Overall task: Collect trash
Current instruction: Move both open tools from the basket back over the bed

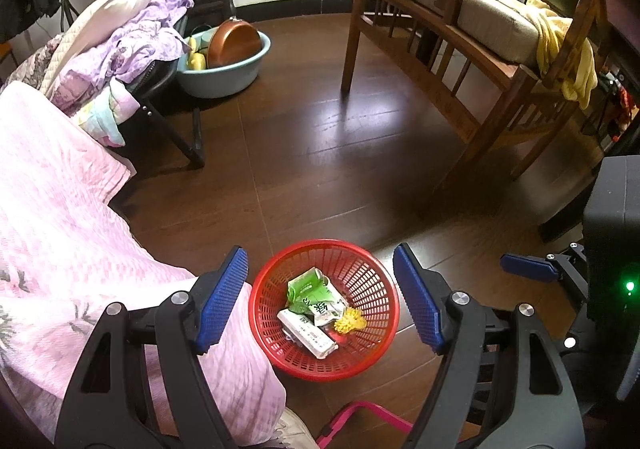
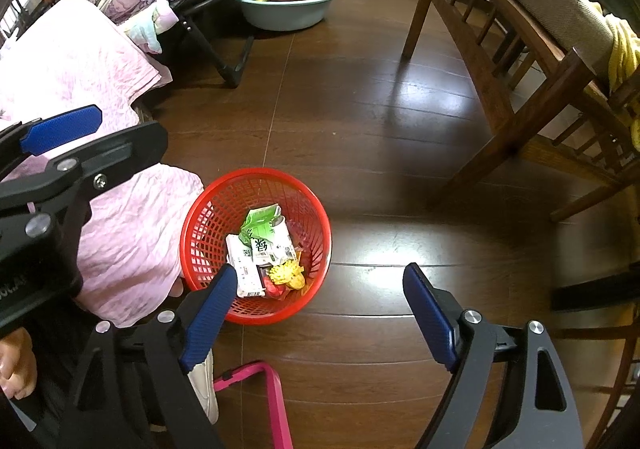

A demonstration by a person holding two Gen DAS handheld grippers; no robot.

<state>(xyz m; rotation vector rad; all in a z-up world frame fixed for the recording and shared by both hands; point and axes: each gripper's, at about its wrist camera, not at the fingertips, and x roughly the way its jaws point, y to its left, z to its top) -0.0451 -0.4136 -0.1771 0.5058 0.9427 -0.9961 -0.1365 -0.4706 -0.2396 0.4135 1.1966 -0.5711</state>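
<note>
A red mesh basket (image 1: pixel 280 353) stands on the dark wood floor and also shows in the right wrist view (image 2: pixel 200 245). It holds green-and-white drink cartons (image 1: pixel 310 295), a white box (image 1: pixel 308 333) and a yellow crumpled piece (image 1: pixel 349 321). My left gripper (image 1: pixel 320 303) is open and empty, held above the basket. My right gripper (image 2: pixel 320 313) is open and empty, above the floor just right of the basket. The right gripper's fingertip (image 1: pixel 528 267) shows at the right of the left wrist view.
A pink quilt (image 1: pixel 60 217) covers the left side beside the basket. A folding cot with purple bedding (image 1: pixel 136 37) and a blue basin (image 1: pixel 224 69) holding a copper pan stand at the back. A wooden bench (image 1: pixel 480 61) stands at the right. A pink frame (image 2: pixel 272 401) lies near me.
</note>
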